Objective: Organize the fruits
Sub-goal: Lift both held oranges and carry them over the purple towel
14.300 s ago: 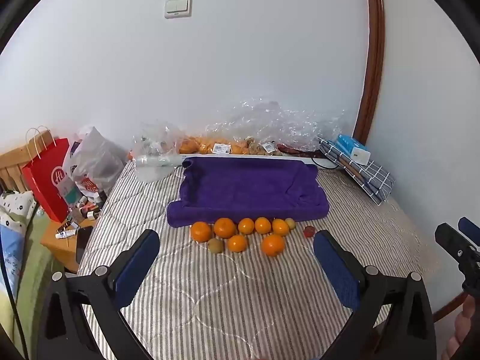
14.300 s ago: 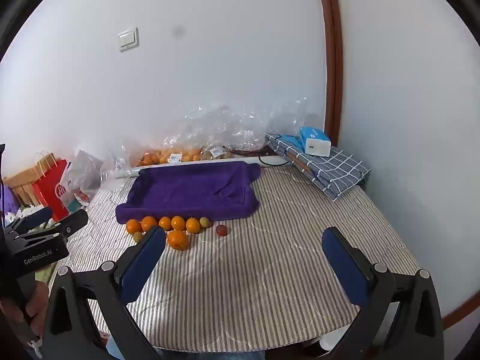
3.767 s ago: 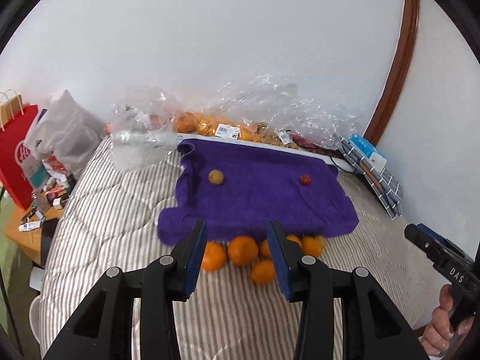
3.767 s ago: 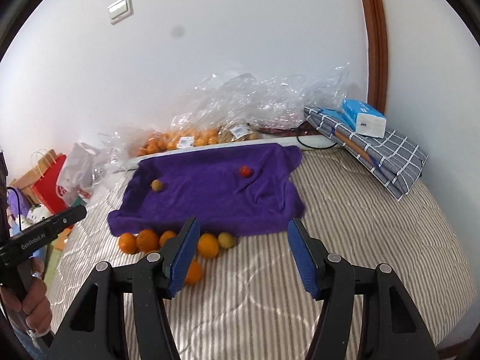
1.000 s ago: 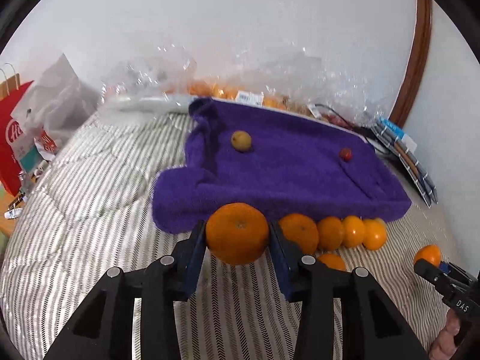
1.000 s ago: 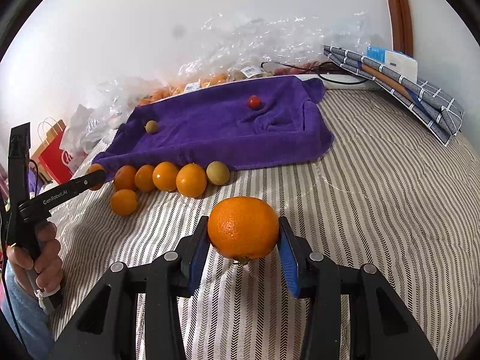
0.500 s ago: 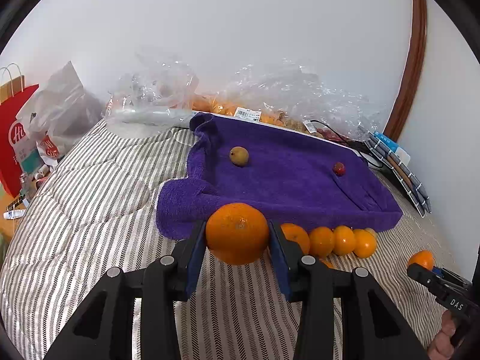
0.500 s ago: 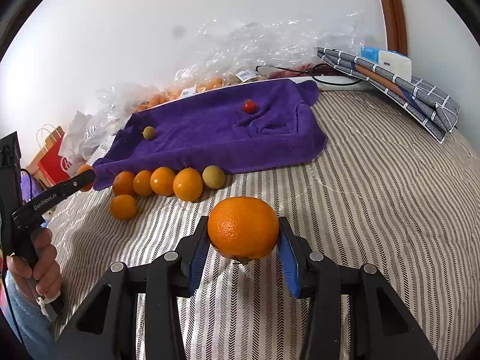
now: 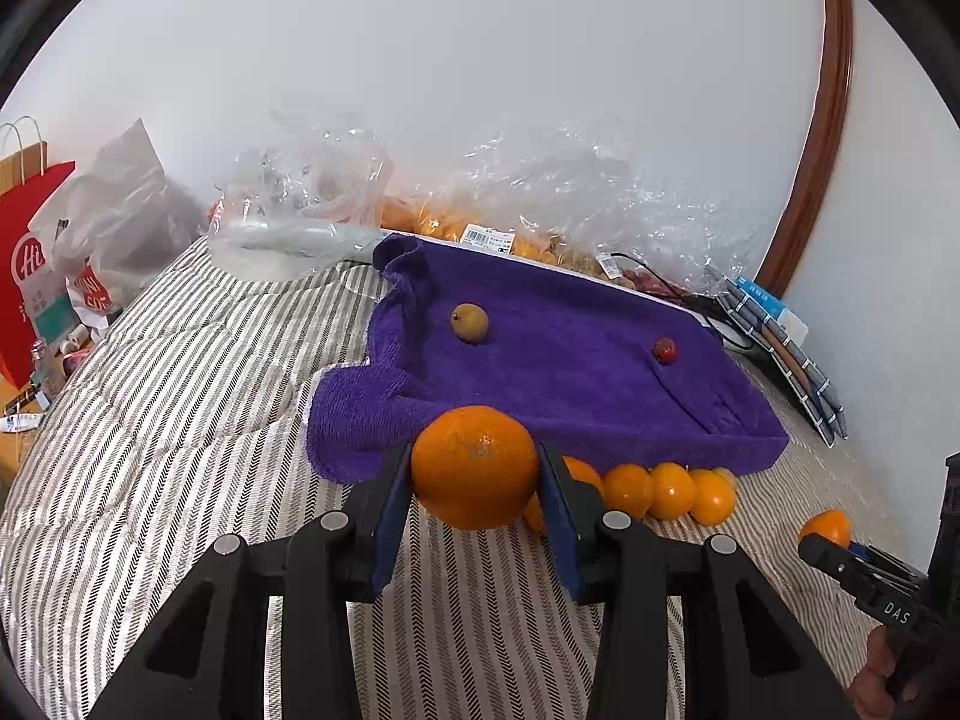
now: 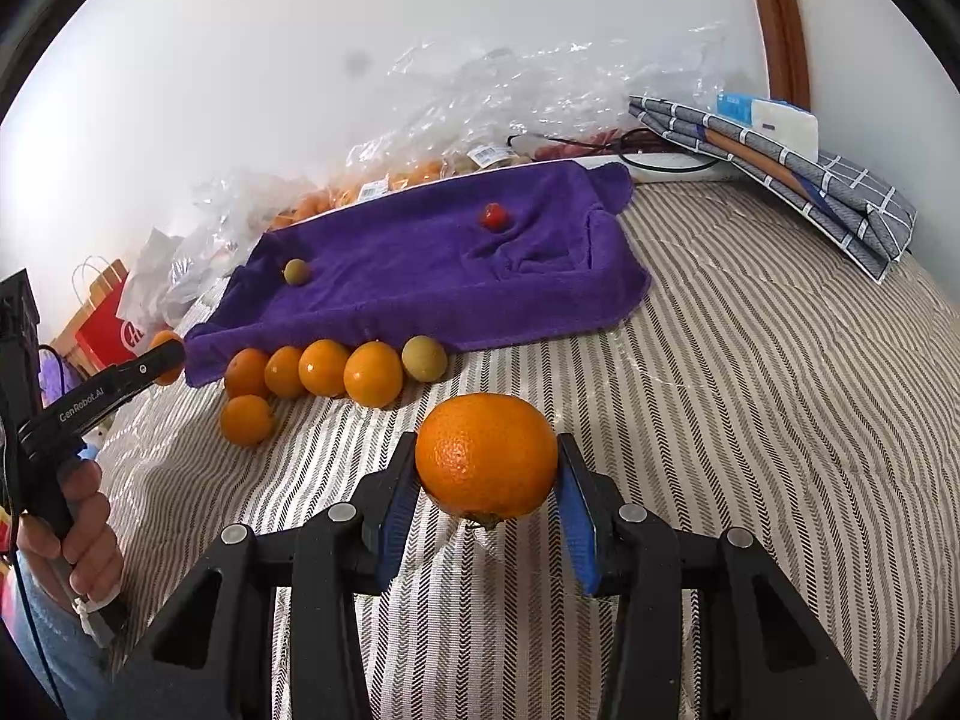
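I have an orange (image 9: 474, 467) clamped in my left hand-held gripper (image 9: 475, 480) and a second orange (image 10: 486, 455) clamped in my right hand-held gripper (image 10: 487, 474), each pressed between the blue pads and lifted clear of the striped bed cover (image 10: 750, 372). From the right-hand orange, the loose row of small oranges (image 10: 324, 369) lies at about ten o'clock, touching one another along the near edge of the purple towel (image 10: 420, 276), with a greenish-yellow fruit (image 10: 424, 357) at the row's right end and one more orange (image 10: 246, 419) just in front of it. On the towel rest a small brownish fruit (image 9: 470, 323) toward its left and a small red fruit (image 9: 665, 350) toward its right, well apart.

I judge I am mid-carry: both oranges picked, neither placed. Next I should bring each one forward over the towel, toward twelve o'clock, lower it onto bare cloth clear of the two fruits there, and ease the pads apart slowly, since a round orange may roll on the rumpled fabric.
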`<state>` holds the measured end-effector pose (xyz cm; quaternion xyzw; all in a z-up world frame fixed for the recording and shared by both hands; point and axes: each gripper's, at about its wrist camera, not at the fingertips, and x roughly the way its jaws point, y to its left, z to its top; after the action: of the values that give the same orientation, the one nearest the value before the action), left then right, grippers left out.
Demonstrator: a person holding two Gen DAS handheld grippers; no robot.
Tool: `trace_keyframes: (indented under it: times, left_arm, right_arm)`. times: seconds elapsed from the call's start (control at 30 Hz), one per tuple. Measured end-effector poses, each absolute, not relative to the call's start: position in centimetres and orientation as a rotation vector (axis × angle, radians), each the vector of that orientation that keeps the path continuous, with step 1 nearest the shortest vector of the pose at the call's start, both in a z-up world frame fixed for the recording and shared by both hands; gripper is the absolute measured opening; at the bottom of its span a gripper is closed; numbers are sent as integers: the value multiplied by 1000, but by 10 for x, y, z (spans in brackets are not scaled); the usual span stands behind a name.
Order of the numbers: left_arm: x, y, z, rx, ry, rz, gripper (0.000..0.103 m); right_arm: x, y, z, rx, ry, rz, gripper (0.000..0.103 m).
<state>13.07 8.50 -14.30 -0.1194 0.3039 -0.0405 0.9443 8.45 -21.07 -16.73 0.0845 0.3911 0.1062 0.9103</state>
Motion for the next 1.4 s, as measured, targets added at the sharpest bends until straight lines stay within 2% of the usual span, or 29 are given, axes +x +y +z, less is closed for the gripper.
trace_keyframes:
  times: [0.5,0.73,0.93,1.17,1.4]
  left_arm:
    - [124,87,-137,-259,592,-90,39]
    - [106,93,-114,-306,552,-111,39]
    - [101,88,-83,-224,549,-85,39]
    - [132,89,-73,-234,565,-78,39]
    - [196,83,-77,-252,614,-83,39]
  right_arm:
    - [82,-206,-156,157,812,208,44]
    - [86,-196,-126,160,758,284,44]
    - [105,-181,-107,138,731,319,44]
    - [139,-169,-99,121,720,318,44]
    - [185,-177,-90,94,699,268,44]
